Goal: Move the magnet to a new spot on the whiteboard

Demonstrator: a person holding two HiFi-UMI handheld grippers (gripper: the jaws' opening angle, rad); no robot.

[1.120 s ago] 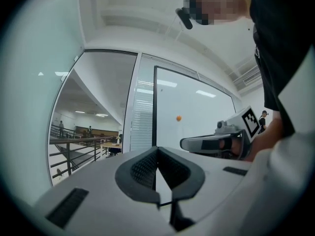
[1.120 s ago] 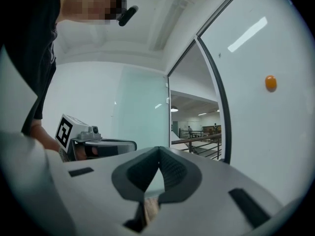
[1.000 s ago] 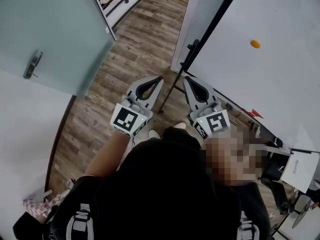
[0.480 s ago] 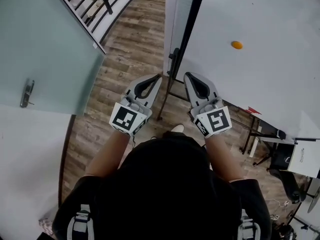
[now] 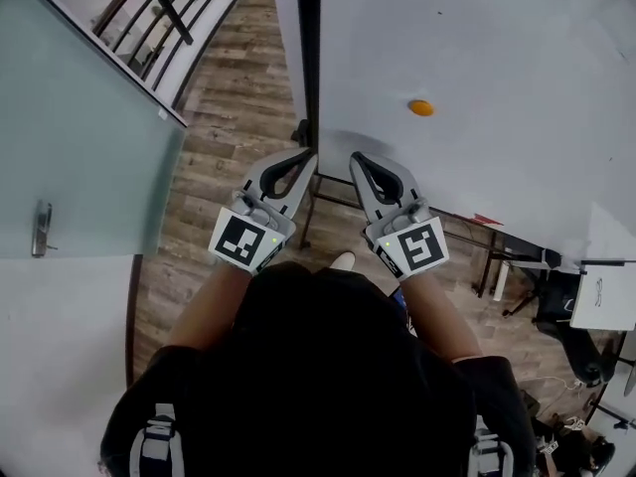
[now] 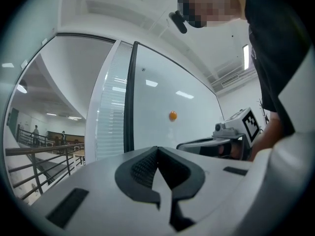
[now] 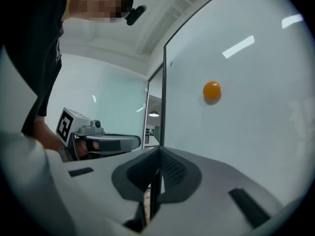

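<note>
A small round orange magnet (image 5: 421, 107) sticks on the big whiteboard (image 5: 517, 58); it also shows as the magnet (image 6: 173, 115) in the left gripper view and the magnet (image 7: 212, 90) in the right gripper view. My right gripper (image 5: 355, 158) is shut with nothing in it, its tips just below the board's lower left part, short of the magnet. My left gripper (image 5: 311, 154) is also shut and empty, beside the board's dark left frame. In the gripper views, the left gripper (image 6: 157, 149) and the right gripper (image 7: 158, 150) have their jaws together.
A frosted glass door (image 5: 70, 137) with a handle stands to the left. A railing (image 5: 159, 8) runs at the far left above the wooden floor (image 5: 219, 117). The board's stand legs (image 5: 487, 256), a chair and papers (image 5: 604, 301) sit at the lower right.
The view has swung toward the whiteboard, so the board and magnet sit more centred and nearer. Both grippers stay shut and side by side, now closer to the board's lower edge.
</note>
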